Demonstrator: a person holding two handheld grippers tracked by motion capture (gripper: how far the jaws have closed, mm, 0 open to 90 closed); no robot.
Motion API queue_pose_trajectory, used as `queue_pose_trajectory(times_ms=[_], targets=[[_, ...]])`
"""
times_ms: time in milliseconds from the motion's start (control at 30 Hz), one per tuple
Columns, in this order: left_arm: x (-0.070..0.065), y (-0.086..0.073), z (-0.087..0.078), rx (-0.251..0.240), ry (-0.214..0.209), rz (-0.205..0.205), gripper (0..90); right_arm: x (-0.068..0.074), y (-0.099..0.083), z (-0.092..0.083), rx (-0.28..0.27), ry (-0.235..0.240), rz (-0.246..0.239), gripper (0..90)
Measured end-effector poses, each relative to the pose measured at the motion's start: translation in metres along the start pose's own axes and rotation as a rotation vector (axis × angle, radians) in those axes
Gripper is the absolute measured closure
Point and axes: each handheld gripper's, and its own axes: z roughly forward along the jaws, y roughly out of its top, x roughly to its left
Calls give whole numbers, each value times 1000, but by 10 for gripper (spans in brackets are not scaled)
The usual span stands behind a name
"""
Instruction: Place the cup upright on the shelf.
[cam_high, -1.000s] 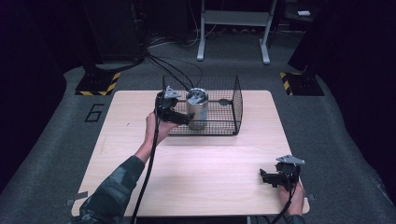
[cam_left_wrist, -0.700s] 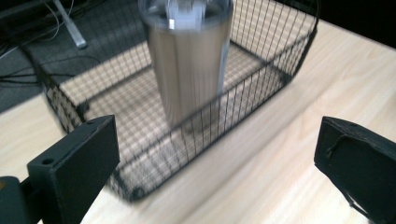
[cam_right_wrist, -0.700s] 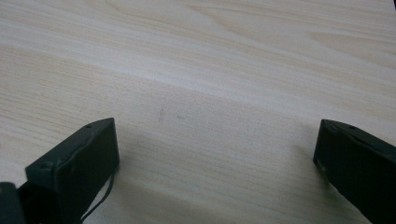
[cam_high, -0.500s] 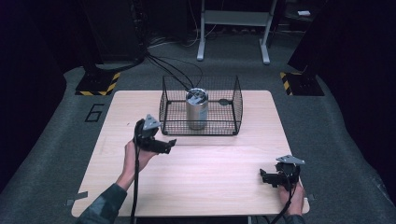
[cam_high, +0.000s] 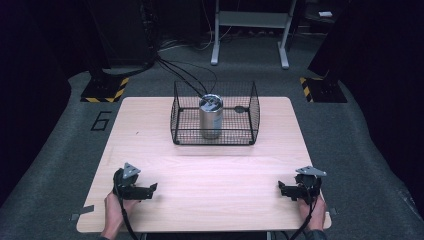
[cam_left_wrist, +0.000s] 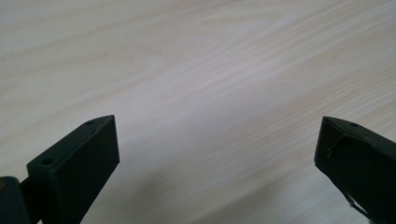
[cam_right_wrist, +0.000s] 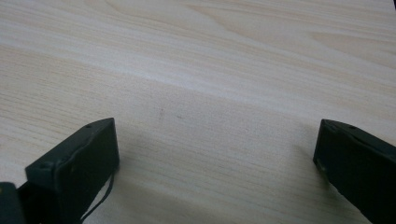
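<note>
High view is showing the whole layout: silver can (cam_high: 211, 116) standing upright inside the black wire basket (cam_high: 215, 114) at the far-middle of the table (cam_high: 210, 165). Left gripper (cam_high: 149, 188) sitting near the front-left corner, right gripper (cam_high: 283, 188) near the front-right, both well apart from the basket, each held by a hand (cam_high: 116, 209). Gripper views are giving what the high view isn't: jaws spread wide on both, nothing between them but pale wood grain. Room is looking dark; grey floor, hazard-striped bases (cam_high: 102, 90), cables (cam_high: 182, 75) trailing behind the table.
</note>
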Motion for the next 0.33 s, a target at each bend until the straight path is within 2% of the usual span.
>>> queue_pose_trajectory(times_ms=[33,67,200,300,333], targets=[[5,-6,0,7,12,-18,1,0,0,0,-1,0,1,0],[6,-11,0,-11,37,-36,1,0,0,0,-1,0,1,0],[14,-19,1,18,67,-30,0,0,0,0,-1,0,1,0],[16,-20,2,15,71,-39,0,0,0,0,-1,1,0,0],[17,-20,1,26,60,-43,0,0,0,0,-1,1,0,0]])
